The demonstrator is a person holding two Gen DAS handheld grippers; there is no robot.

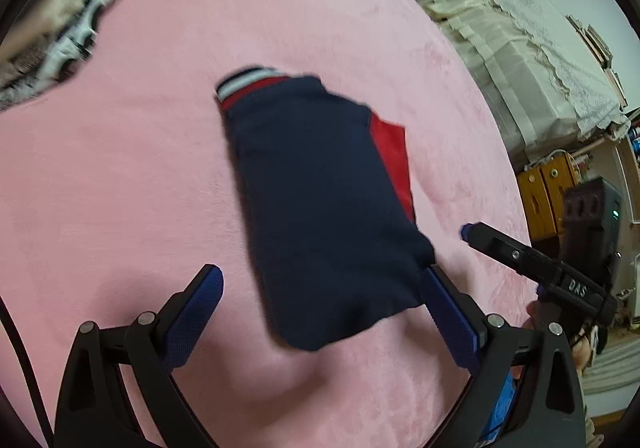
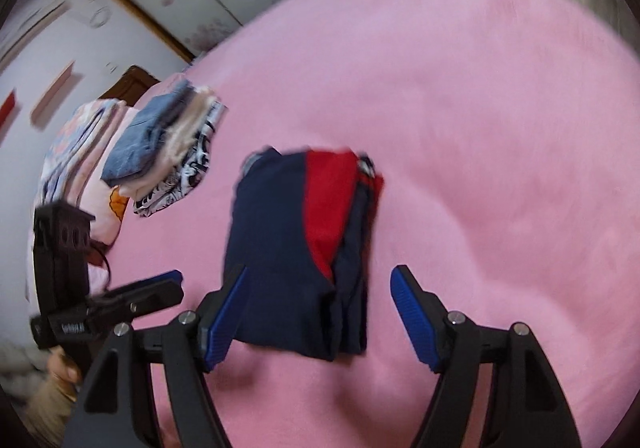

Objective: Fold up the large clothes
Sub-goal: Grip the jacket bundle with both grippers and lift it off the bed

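Right now the folded navy-and-red garment (image 1: 320, 208) lies mid-frame on the pink blanket (image 1: 120, 188), its long axis running up the frame, away from both tools. Left gripper (image 1: 324, 312) and right gripper (image 2: 320, 312) each stand spread, straddling its near end, about equally close. Only the right wrist view shows the stacked clothes (image 2: 160, 152) upper left.
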